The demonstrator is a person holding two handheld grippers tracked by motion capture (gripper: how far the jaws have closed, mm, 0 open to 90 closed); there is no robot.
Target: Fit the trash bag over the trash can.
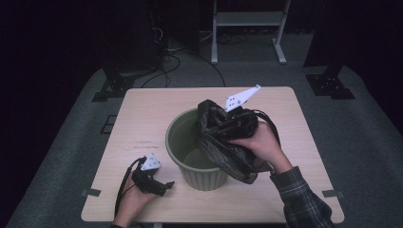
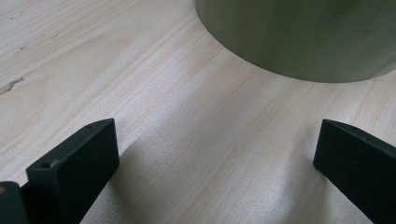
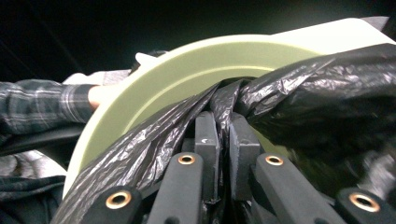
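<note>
A green round bin stands upright in the middle of the light wooden table. A crumpled black plastic bag hangs over its right rim, part inside, part outside. My right gripper is above the bin's right side, shut on the black bag. In the right gripper view the jaws pinch a fold of the bag in front of the bin's rim. My left gripper rests on the table left of the bin, open, with bare wood between its fingers and the bin's wall ahead.
A metal stand and cables lie on the dark floor beyond the table. Black stand feet sit at the far corners. Tape marks are at the table's near corners. A plaid sleeve comes in at the lower right.
</note>
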